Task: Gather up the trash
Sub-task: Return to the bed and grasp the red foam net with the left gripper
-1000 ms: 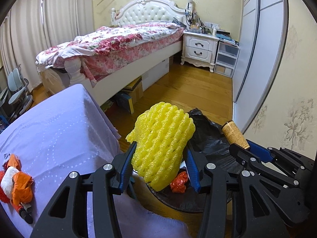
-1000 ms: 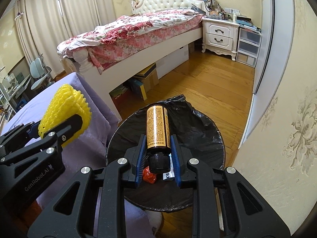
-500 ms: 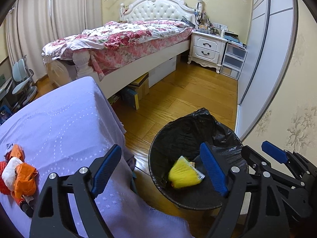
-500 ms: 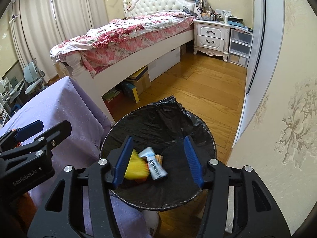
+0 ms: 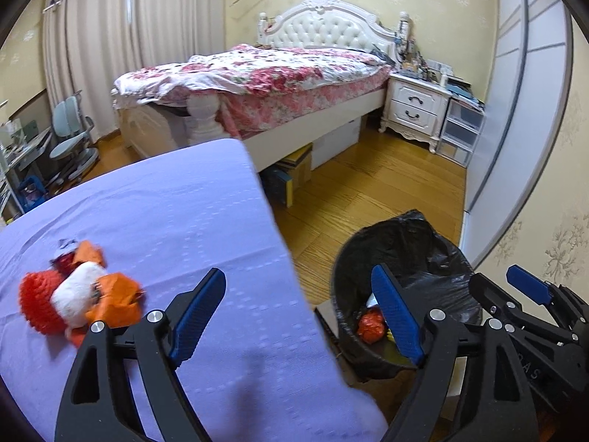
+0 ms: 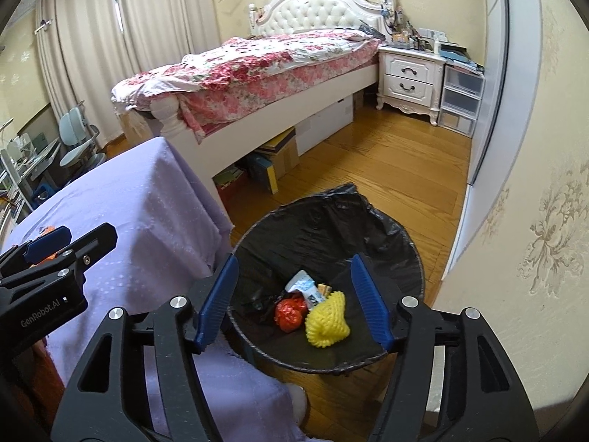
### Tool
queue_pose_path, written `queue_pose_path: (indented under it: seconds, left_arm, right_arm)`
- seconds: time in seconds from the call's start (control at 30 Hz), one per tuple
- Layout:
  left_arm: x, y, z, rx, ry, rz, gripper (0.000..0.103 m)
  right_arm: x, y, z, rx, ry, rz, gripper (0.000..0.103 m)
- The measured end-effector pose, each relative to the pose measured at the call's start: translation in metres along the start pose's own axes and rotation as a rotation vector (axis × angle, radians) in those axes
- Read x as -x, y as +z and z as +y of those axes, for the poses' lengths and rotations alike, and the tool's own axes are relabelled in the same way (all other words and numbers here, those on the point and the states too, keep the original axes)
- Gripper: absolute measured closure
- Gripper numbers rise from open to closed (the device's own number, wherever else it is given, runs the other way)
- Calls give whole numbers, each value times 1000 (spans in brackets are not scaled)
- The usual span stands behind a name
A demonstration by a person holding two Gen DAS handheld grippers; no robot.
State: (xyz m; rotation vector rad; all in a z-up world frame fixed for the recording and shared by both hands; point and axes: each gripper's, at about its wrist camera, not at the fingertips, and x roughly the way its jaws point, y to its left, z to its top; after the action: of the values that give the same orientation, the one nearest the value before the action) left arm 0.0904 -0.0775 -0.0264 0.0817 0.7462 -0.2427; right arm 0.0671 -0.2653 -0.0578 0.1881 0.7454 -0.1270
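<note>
A table draped in lilac dotted cloth (image 5: 176,228) fills the left of the scene, with a round bin lined with crinkled black plastic (image 6: 368,228) standing on the wooden floor just to its right. The left gripper (image 5: 298,313) hangs over the cloth's right edge, its ribbed blue pads spread wide with nothing between them. The right gripper (image 6: 292,302) sits over the bin's near rim, jaws likewise wide apart and empty. On the cloth at near left lies a heap of trash (image 5: 77,294): fuzzy red, soft white and crumpled orange pieces. Inside the bin rest a yellow foam net sleeve (image 6: 327,322), bumpy and folded, a crumpled red wrapper (image 6: 290,313) beside it, and a small white-labelled tube (image 6: 305,287) behind them.
</note>
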Motion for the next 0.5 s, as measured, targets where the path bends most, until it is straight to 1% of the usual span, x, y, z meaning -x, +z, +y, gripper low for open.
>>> queue_pose_path:
  seconds: [0.1,0.2,0.5]
  left_arm:
    - [8,-5,21,30,27,2,22]
    - [19,-11,43,59,66,-6,22]
    - [47,-30,111,146,202,-29,22]
  right_arm:
    - [2,-1,16,21,30,3,37]
    - [4,-4,37,56,57,7,37]
    - [5,-12,101,147,167,40,36]
